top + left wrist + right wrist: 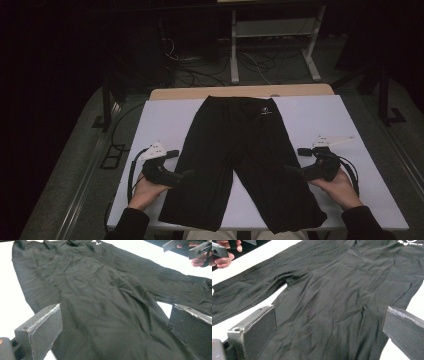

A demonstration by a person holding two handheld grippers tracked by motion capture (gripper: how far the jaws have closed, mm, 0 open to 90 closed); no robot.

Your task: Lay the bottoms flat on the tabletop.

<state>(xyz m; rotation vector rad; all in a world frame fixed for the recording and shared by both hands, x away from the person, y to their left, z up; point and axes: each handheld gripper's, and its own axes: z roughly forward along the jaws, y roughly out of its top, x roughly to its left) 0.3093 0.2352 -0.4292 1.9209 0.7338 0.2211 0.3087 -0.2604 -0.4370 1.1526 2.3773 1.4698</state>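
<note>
With both grippers' fingers spread wide over the black shorts lying flat mid-desk, left gripper and right gripper might pinch one thin layer unevenly, dragging wrinkles

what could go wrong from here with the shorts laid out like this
Both hem ends of the black shorts reach the near edge of the white table, so a tug toward the person could pull them off it. The left hand-held gripper and right hand-held gripper are open at the outer leg edges; closing on thin, wrinkled fabric might catch a single layer, or bunch it. Uneven pulls could skew the garment.
</note>
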